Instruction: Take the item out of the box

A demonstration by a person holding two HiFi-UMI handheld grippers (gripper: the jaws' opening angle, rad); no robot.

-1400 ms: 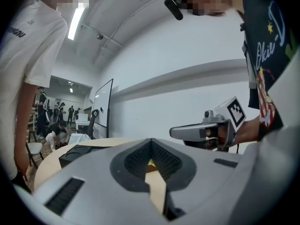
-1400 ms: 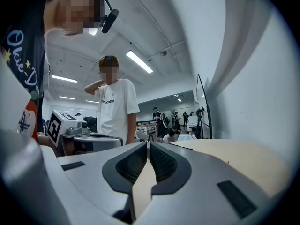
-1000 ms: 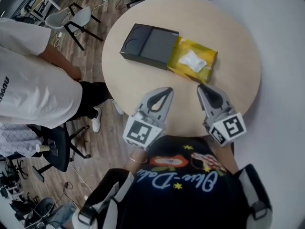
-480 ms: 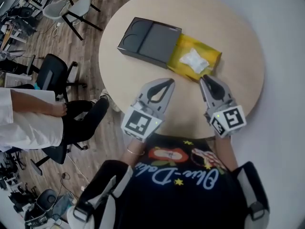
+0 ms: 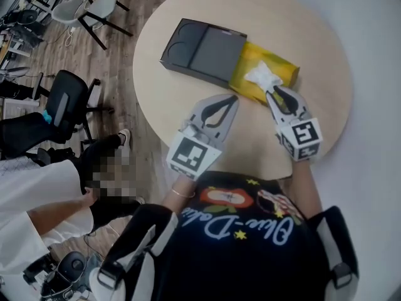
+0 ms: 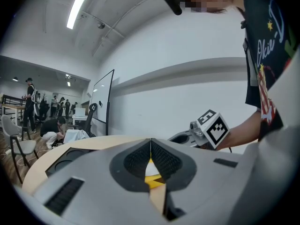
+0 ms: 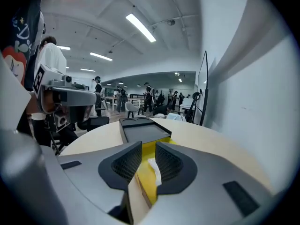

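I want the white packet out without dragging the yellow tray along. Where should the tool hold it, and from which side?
Grip the white packet at its crumpled near end, coming from above on the person's side, where the right tool is, jaws apart. The packet lies puffed up in the open-topped yellow tray.

floor [image 5: 119,55] — wood plank | wall [image 6: 187,46] white | strip light [image 6: 78,6] lit | black office chair [image 5: 62,102] near round table [image 5: 156,86]

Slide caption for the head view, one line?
Open right gripper at the white crumpled packet in a yellow tray slid from its dark grey box; left gripper shut alongside.
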